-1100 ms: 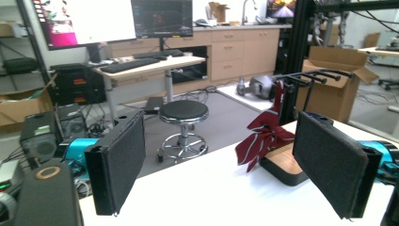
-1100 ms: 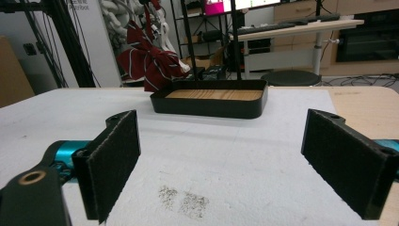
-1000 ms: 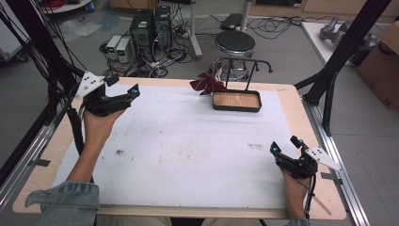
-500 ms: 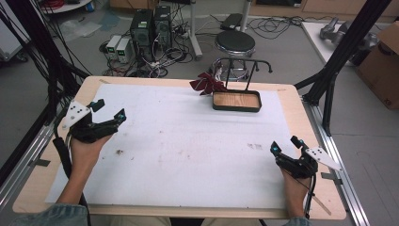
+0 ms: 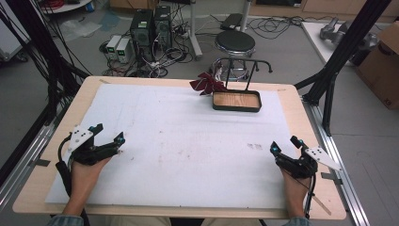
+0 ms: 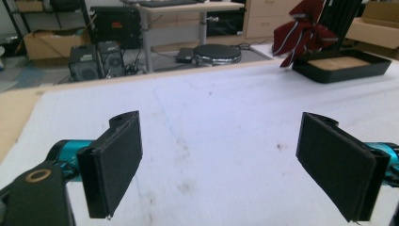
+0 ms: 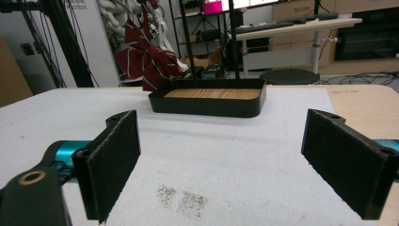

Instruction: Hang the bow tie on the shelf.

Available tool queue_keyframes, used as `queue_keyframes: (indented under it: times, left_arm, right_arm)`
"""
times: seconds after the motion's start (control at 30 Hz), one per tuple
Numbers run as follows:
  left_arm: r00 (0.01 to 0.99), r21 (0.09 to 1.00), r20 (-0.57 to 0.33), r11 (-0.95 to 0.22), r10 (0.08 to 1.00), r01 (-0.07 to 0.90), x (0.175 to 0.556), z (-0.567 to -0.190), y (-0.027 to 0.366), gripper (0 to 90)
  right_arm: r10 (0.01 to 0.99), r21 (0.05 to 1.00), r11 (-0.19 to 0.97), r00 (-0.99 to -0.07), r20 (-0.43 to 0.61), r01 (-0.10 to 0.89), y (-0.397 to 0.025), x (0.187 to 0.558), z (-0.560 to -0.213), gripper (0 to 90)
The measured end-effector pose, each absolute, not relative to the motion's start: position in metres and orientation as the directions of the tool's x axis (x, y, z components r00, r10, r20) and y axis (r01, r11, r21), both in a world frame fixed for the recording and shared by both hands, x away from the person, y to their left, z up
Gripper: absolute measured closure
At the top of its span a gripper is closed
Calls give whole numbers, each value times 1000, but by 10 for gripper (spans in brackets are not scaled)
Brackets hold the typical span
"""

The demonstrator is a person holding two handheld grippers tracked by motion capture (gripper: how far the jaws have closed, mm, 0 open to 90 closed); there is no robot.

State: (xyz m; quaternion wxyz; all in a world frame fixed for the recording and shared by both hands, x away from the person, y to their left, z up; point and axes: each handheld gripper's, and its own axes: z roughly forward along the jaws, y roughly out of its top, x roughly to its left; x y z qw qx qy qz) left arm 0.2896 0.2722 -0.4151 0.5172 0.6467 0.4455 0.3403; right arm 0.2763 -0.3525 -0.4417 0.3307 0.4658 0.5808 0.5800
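Seen from the high view, the left gripper [image 5: 109, 134] rests at about 8 o'clock on the white sheet [image 5: 188, 141] covering the table [image 5: 291, 94], jaws spread wide with nothing between them. The right gripper [image 5: 285, 145] sits at about 4 o'clock, jaws likewise parted and empty. Toward 12 o'clock stands a dark tray [image 5: 236, 100] with a wooden floor and a black wire handle — a red striped bow [image 5: 206, 84] lies at its left corner, probably touching it.
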Motion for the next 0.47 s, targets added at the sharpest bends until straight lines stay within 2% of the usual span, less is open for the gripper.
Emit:
queue_keyframes:
  times: [0.2, 0.47]
  left_arm:
    - [350, 959, -25, -77, 936, 274, 286, -429, 278, 154]
    - [353, 956, -24, -82, 935, 280, 287, -431, 277, 154]
  right_arm:
    - [924, 981, -110, -347, 161, 161, -352, 276, -442, 113]
    - [923, 981, -110, -349, 162, 162, -351, 276, -442, 113]
